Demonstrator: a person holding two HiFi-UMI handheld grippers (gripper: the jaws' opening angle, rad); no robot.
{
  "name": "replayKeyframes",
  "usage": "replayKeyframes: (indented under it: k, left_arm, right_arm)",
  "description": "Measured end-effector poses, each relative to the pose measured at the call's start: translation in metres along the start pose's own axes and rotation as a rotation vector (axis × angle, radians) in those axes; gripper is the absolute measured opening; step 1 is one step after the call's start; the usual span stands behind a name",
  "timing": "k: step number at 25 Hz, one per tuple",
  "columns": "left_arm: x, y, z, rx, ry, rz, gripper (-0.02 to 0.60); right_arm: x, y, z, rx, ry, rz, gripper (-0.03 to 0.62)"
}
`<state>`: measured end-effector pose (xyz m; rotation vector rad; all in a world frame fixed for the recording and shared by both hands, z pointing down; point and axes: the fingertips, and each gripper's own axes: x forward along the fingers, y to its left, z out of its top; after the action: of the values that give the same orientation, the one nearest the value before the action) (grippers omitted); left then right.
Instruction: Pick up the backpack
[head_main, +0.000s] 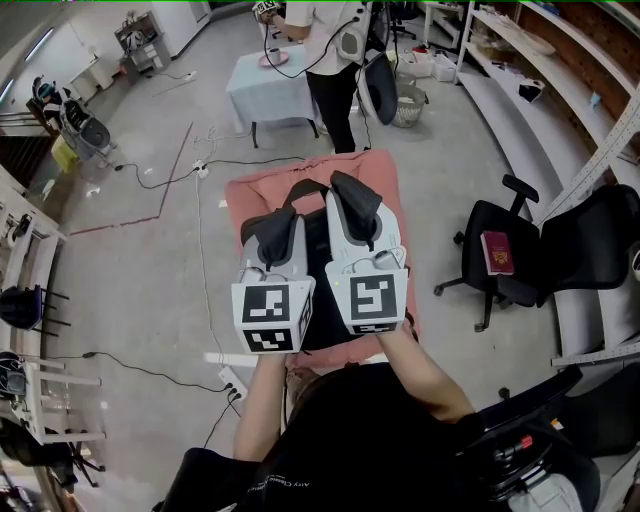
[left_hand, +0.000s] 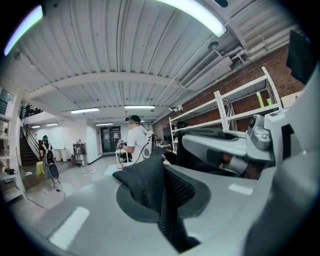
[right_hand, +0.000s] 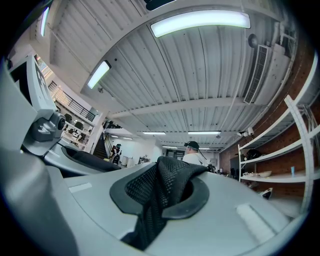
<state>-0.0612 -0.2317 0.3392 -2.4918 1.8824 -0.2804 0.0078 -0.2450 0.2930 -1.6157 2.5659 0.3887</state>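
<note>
A black backpack (head_main: 316, 240) lies on a table with a pink cloth (head_main: 250, 195) right in front of me. My left gripper (head_main: 277, 232) and right gripper (head_main: 355, 195) hang side by side over it, nearly level. In the left gripper view, the left gripper (left_hand: 161, 202) is shut on a fold of black mesh strap (left_hand: 147, 185). Black mesh strap (right_hand: 162, 185) is likewise bunched between the pads of the right gripper (right_hand: 157, 200) in the right gripper view. The grippers hide most of the backpack's body.
A person (head_main: 335, 90) stands beyond the pink table beside a small table with a pale blue cloth (head_main: 265, 85). At the right stands a black office chair (head_main: 520, 270) with a red book (head_main: 497, 252) on it, in front of shelves (head_main: 560, 80). Cables (head_main: 170, 180) cross the floor at the left.
</note>
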Motion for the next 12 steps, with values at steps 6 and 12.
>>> replayKeyframes:
  k: [6, 12]
  left_arm:
    - [0.0006, 0.0025, -0.0011, -0.001, -0.001, -0.002, 0.023]
    - [0.0027, 0.0005, -0.0026, -0.007, 0.003, -0.006, 0.023]
  right_arm:
    - [0.0025, 0.0016, -0.0004, 0.002, 0.004, -0.002, 0.066]
    - [0.0035, -0.0004, -0.0036, -0.001, 0.019, -0.001, 0.066]
